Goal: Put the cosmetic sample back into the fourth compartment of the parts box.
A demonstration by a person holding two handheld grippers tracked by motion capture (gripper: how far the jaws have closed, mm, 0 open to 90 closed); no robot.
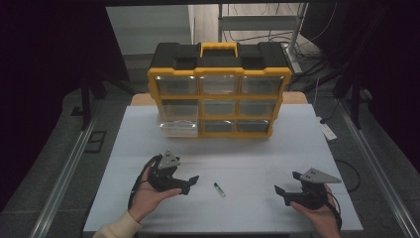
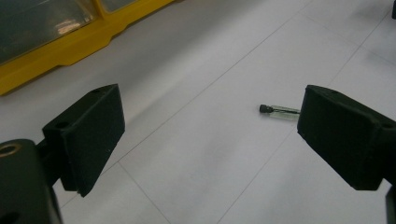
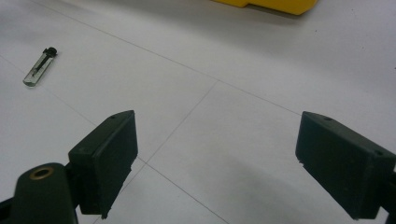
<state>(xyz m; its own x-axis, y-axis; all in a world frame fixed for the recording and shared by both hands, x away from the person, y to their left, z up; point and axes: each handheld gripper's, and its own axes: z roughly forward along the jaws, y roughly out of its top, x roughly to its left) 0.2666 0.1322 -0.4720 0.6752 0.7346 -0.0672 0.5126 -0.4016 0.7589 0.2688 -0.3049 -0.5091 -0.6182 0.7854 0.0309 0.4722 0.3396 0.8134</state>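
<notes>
Here, small vial part hidden behind left gripper, both grippers' jaws open, empty.

Yellow and black organizer with clear drawers, white desk, tiny clear vial with a black cap.

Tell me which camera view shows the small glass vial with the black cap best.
The right gripper view: the vial lies whole and unobstructed on the white table. In the left gripper view one jaw of the left tool hides the vial's far end. The high view shows it tiny, between both tools.
</notes>
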